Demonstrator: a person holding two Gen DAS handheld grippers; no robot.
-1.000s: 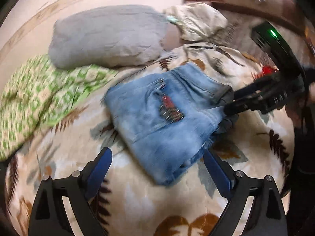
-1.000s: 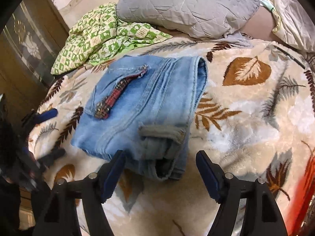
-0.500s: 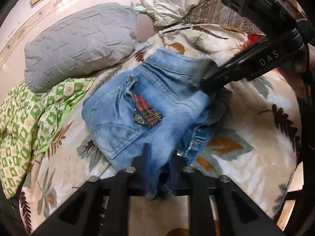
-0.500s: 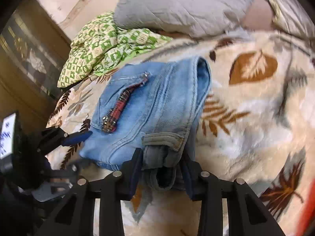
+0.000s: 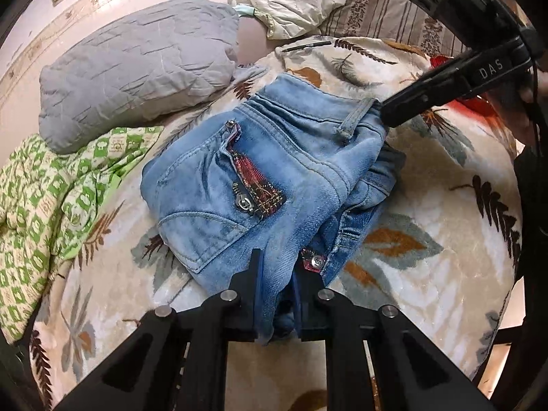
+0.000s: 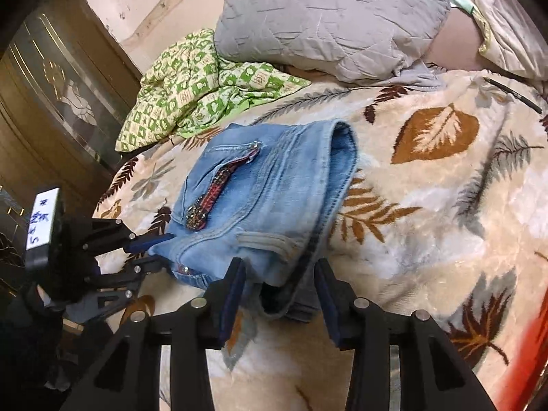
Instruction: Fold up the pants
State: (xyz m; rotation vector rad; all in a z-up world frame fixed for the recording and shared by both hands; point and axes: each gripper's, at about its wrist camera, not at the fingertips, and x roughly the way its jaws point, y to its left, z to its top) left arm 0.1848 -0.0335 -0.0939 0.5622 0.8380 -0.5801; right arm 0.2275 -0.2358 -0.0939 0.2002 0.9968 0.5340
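Folded light-blue jeans [image 5: 274, 171] with a red zip pocket lie on a leaf-patterned blanket [image 5: 428, 205]. My left gripper [image 5: 277, 267] is shut on the near corner of the jeans, denim pinched between its fingers. My right gripper [image 6: 279, 274] is closed on the waistband end of the jeans [image 6: 267, 198], with thick folded denim filling the gap between its fingers. The right gripper also shows in the left wrist view [image 5: 387, 113] at the belt loop. The left gripper shows in the right wrist view [image 6: 161, 250] at the jeans' left corner.
A grey pillow [image 5: 137, 65] and a green patterned cloth [image 5: 51, 188] lie beyond the jeans on the left. A cream pillow [image 5: 291, 0] and a pen [image 5: 304, 46] are at the back. A dark wooden cabinet [image 6: 51, 102] stands beside the bed.
Both grippers were open around the jeans' edges a second ago. Both have since closed on the jeans, and the gripped edges have lifted and bunched slightly.
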